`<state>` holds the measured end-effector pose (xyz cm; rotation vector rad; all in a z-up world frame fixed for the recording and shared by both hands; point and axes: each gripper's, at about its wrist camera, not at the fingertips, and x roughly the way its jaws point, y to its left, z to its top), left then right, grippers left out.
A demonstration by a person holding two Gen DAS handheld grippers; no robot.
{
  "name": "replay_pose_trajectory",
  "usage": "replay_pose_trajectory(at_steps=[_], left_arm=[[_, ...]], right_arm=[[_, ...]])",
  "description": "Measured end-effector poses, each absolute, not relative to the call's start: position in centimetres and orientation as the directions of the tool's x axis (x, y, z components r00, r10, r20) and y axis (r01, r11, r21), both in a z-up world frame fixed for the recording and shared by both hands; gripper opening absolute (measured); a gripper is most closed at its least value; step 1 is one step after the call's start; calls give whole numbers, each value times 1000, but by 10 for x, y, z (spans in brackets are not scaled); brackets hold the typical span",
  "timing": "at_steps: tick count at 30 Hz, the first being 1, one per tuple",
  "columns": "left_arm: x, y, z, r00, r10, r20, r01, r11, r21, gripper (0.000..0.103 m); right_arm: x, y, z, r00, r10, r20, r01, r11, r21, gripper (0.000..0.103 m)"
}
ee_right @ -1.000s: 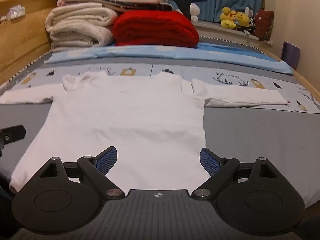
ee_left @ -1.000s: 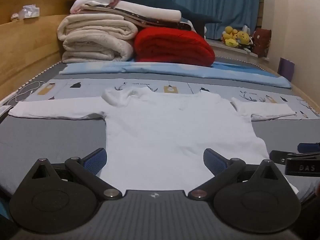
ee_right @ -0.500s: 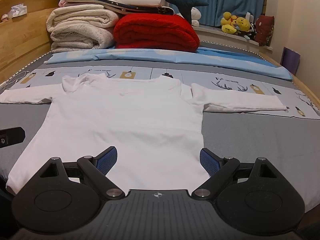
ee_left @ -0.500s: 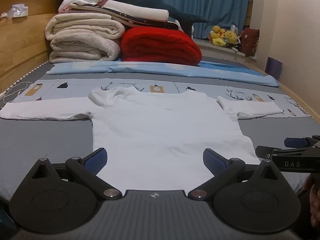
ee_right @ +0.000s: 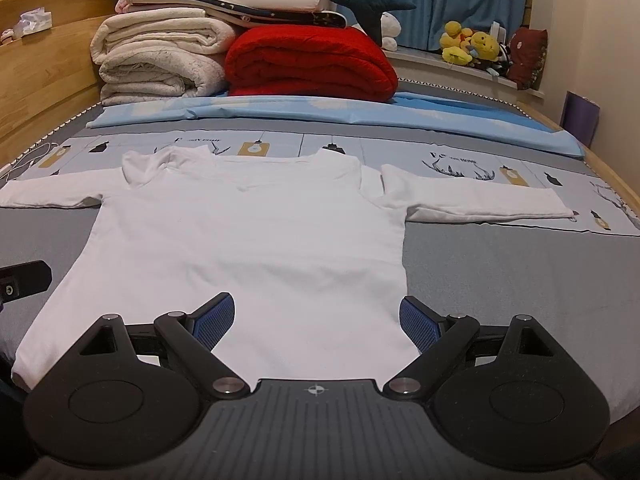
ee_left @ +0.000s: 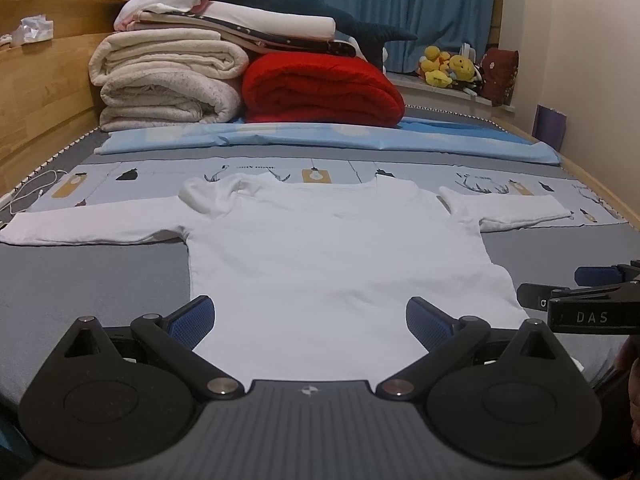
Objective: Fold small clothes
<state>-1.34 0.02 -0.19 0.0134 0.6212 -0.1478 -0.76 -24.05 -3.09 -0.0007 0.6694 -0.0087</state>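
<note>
A small white long-sleeved shirt [ee_left: 332, 256] lies flat on the grey bed, sleeves spread left and right, its left shoulder bunched. It also shows in the right wrist view [ee_right: 256, 240]. My left gripper [ee_left: 310, 316] is open and empty, low over the shirt's hem, nearer its left side. My right gripper [ee_right: 316, 318] is open and empty over the hem, nearer its right side. The right gripper's side shows at the right edge of the left wrist view [ee_left: 580, 304].
Folded cream blankets [ee_left: 168, 84], a red blanket [ee_left: 320, 88] and stacked clothes stand at the bed's far end. A blue sheet [ee_left: 320, 140] lies in front of them. A wooden bed frame [ee_left: 36, 92] runs along the left. Plush toys [ee_right: 472, 46] sit by the blue curtain.
Both grippers have drawn back and levelled a little, so the shirt sits more centred in both views. The shirt has not moved. Both jaws stay open.
</note>
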Motion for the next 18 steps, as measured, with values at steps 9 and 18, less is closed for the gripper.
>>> replay_pose_trajectory(at_steps=[9, 18], left_arm=[[-11, 2, -3, 796, -130, -591, 131, 991, -41, 102], [-10, 5, -4, 792, -126, -598, 119, 992, -51, 99]], right_arm=[[-6, -241, -32, 777, -7, -630, 8, 1000, -2, 90], [-4, -242, -34, 769, -12, -639, 16, 1000, -1, 90]])
